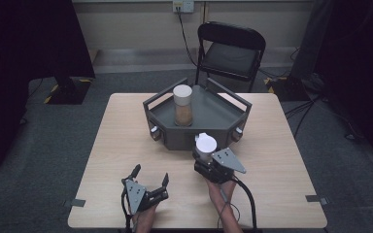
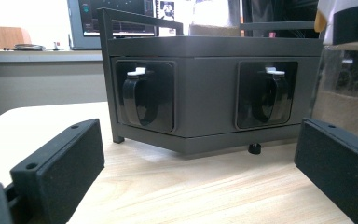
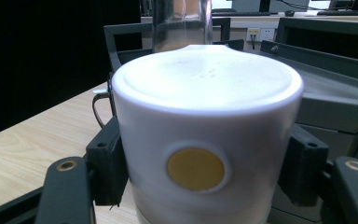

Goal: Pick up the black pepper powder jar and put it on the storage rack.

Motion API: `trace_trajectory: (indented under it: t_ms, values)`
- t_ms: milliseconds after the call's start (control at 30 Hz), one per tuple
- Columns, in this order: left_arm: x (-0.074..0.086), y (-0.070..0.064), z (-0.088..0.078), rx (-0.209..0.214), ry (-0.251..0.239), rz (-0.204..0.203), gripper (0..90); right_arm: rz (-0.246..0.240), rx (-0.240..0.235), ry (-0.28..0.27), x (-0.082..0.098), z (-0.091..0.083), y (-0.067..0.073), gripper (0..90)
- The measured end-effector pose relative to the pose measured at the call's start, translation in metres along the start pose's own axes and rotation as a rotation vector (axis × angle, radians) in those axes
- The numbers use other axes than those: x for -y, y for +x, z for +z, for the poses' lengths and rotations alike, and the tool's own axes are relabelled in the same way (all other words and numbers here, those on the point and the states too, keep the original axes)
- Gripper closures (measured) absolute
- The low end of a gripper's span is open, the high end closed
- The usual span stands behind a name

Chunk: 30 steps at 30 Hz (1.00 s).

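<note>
Gripping a white-capped jar (image 3: 207, 149), clamped between the two black jaws of the right gripper (image 1: 212, 164), pads pressed against its sides under the cap. Held upright just in front of the dark grey tray (image 1: 209, 121), near its front right face. Showing a round yellow dot on the cap's side in the right gripper view. Standing inside the tray near its left wall, a second jar (image 1: 182, 104), tall and clear, white cap on top, brownish filling in the lower part. Resting low over the wooden table (image 1: 126, 141) at the near left, the left gripper (image 1: 150, 178), jaws spread wide apart with nothing between them, aimed at the tray's front faces. Set behind the table, a black folding chair (image 1: 230, 51).
</note>
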State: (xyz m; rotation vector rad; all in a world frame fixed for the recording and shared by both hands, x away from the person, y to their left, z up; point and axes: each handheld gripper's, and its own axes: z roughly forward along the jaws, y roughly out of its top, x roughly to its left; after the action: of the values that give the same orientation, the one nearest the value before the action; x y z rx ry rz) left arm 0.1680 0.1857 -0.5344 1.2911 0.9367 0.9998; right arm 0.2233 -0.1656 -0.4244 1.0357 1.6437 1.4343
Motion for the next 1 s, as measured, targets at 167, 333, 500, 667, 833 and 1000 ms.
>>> trace_trajectory:
  t_ms: [167,333,500,667,833,1000]
  values:
    - [0.000,0.000,0.000,0.000,0.000,0.000,0.7,-0.006,-0.008,0.005,-0.006,-0.003,-0.003,30.4]
    - [0.000,0.000,0.000,-0.002,0.001,0.000,0.7,-0.015,-0.022,0.010,-0.014,-0.004,-0.007,30.4]
    - [0.000,0.000,0.000,-0.002,0.001,0.000,0.8,-0.020,-0.041,0.010,-0.024,-0.005,-0.011,30.4]
    - [0.000,0.000,0.000,-0.002,0.001,0.000,0.9,-0.014,-0.060,0.000,-0.033,-0.007,-0.015,30.4]
    - [0.000,0.000,0.000,-0.002,0.001,0.000,0.9,-0.006,-0.071,-0.009,-0.040,-0.006,-0.018,30.4]
    - [0.000,0.000,0.000,-0.002,0.000,0.000,0.9,-0.012,-0.070,-0.018,-0.047,-0.004,-0.018,30.4]
